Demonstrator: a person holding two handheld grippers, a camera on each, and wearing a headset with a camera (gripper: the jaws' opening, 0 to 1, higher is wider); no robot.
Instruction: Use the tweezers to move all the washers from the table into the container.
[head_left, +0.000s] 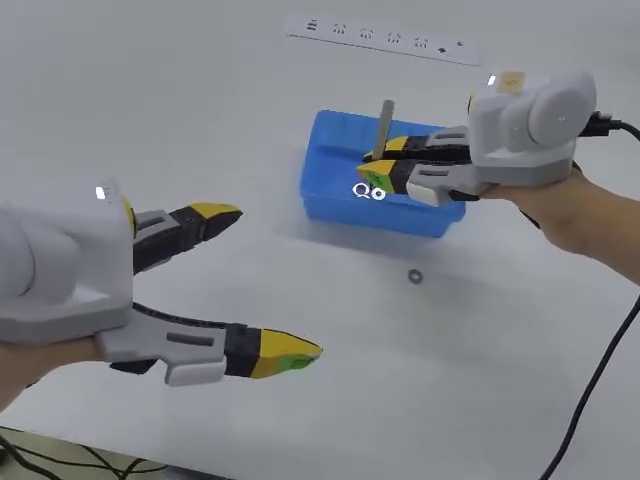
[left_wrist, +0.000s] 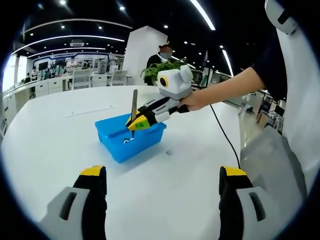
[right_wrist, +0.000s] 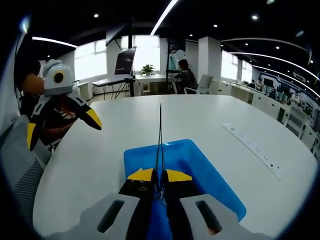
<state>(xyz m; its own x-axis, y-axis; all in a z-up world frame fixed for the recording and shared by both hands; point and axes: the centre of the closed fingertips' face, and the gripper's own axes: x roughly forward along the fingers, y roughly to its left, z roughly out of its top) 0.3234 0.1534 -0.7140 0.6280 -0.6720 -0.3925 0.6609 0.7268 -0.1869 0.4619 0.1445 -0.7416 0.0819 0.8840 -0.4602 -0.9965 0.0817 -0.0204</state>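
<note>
A blue container (head_left: 330, 195) stands mid-table with two washers (head_left: 370, 190) inside. My right gripper (head_left: 378, 166) hovers over it, shut on grey tweezers (head_left: 384, 127) that stick up above the jaws. In the right gripper view the tweezers (right_wrist: 160, 135) run as a thin line between my shut jaws (right_wrist: 159, 176), over the container (right_wrist: 205, 170). One washer (head_left: 415, 276) lies on the table just in front of the container. My left gripper (head_left: 255, 285) is held open at the near left, apart from everything. In the left gripper view, its jaws (left_wrist: 162, 175) frame the container (left_wrist: 120, 145), the tweezers (left_wrist: 134, 102) and the loose washer (left_wrist: 169, 152).
A white power strip (head_left: 380, 38) lies at the table's far edge. A black cable (head_left: 600, 360) trails from the right gripper down the right side. In the right gripper view, the left gripper (right_wrist: 62, 117) shows at the left. People and desks are far behind.
</note>
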